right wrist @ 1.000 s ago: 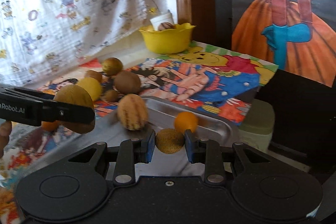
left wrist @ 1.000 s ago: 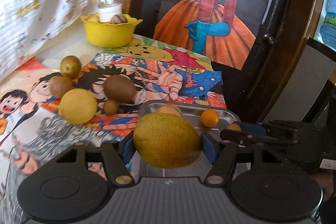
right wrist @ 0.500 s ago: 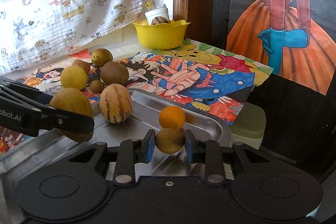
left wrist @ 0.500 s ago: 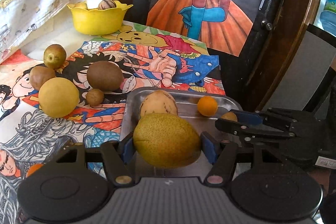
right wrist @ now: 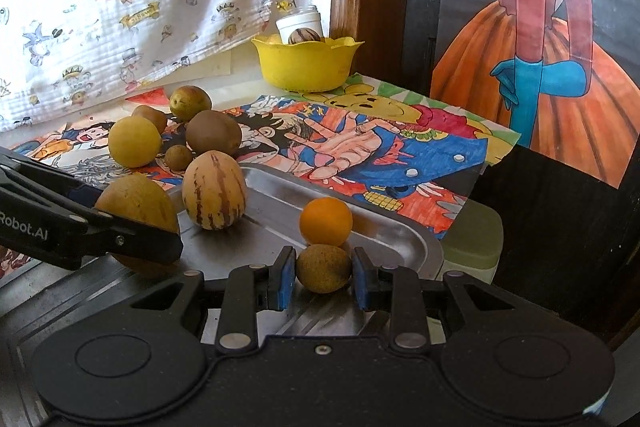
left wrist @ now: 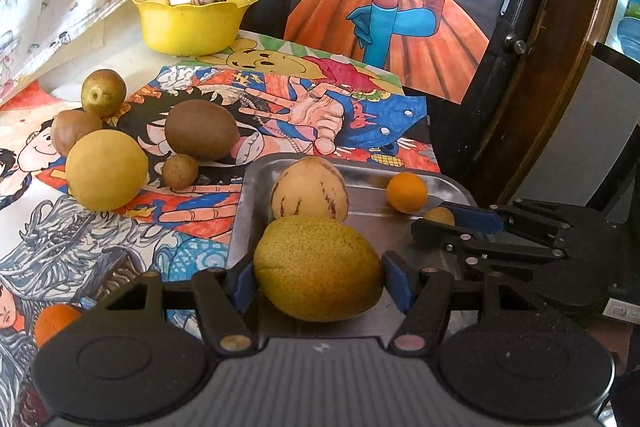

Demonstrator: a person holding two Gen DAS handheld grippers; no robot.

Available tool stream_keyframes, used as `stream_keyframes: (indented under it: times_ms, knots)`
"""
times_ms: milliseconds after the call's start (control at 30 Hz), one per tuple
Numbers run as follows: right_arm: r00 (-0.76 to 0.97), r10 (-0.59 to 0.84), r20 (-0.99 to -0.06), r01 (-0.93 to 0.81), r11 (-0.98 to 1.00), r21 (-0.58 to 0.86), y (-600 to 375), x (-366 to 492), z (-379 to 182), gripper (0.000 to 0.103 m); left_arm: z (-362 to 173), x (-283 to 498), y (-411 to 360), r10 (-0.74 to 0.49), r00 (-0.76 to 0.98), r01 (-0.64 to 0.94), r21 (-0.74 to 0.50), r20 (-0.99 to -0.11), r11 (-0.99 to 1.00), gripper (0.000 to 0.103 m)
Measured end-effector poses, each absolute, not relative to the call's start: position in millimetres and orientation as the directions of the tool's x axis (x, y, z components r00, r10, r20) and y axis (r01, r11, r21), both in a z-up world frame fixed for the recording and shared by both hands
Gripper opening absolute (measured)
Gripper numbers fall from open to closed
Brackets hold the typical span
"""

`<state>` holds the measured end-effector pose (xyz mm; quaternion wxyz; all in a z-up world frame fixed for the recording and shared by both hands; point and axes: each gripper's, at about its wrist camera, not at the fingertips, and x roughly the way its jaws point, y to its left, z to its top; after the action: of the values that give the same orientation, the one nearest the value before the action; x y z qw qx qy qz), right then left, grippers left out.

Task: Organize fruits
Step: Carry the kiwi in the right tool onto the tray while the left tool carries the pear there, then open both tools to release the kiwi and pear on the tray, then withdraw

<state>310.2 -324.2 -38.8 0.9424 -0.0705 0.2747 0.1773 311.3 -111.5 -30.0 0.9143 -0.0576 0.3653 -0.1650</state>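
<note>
My left gripper (left wrist: 318,283) is shut on a large yellow-green speckled pear (left wrist: 316,267), held low over the near end of the steel tray (left wrist: 452,183). My right gripper (right wrist: 323,275) is shut on a small brown round fruit (right wrist: 323,267) over the tray's right part; it also shows in the left wrist view (left wrist: 439,215). A striped pepino melon (left wrist: 309,194) and a small orange (left wrist: 406,192) lie in the tray. Loose on the comic-print cloth to the left are a yellow round fruit (left wrist: 106,175), a brown kiwi-like fruit (left wrist: 201,134), and several smaller brown and green ones.
A yellow bowl (left wrist: 192,23) with fruit and a white cup stands at the back by the curtain. A small orange (left wrist: 54,323) lies at the near left. A painted panel and dark wooden frame stand behind. The table edge drops off right of the tray.
Both grippers have moved forward and lower over the tray, each still holding its fruit. The fruits in the tray and on the cloth have not moved.
</note>
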Motion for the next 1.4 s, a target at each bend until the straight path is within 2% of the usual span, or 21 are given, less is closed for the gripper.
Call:
stream_keyframes:
  times_ms: [367,600,733,900,1100,1233,1400]
  knots:
    - [0.799,0.281,-0.532,-0.351,0.936,-0.032,-327,304,-42,0.040,-31,311,-111,-0.353,0.661,0.249,-0.249,-0.663,0.936,0.069]
    - [0.814,0.271,-0.514,-0.331,0.943,-0.026,-330,292,-34,0.053,-31,305,-110,-0.355,0.655,0.240,-0.262,-0.667,0.935,0.069]
    - [0.821,0.263,-0.506,-0.315,0.949,-0.017,-330,281,-28,0.062,-26,298,-108,-0.353,0.680,0.236,-0.264,-0.643,0.935,0.080]
    - [0.833,0.252,-0.492,-0.288,0.958,0.001,-331,263,-20,0.077,-14,287,-104,-0.339,0.707,0.226,-0.257,-0.621,0.940,0.084]
    - [0.847,0.250,-0.468,-0.270,0.963,0.026,-333,235,-5,0.093,-1,264,-90,-0.303,0.751,0.182,-0.257,-0.587,0.949,0.099]
    - [0.850,0.260,-0.458,-0.267,0.962,0.050,-331,214,2,0.100,5,246,-80,-0.270,0.772,0.153,-0.244,-0.575,0.958,0.102]
    - [0.849,0.266,-0.456,-0.258,0.963,0.082,-329,187,9,0.102,9,224,-72,-0.230,0.790,0.131,-0.209,-0.568,0.969,0.102]
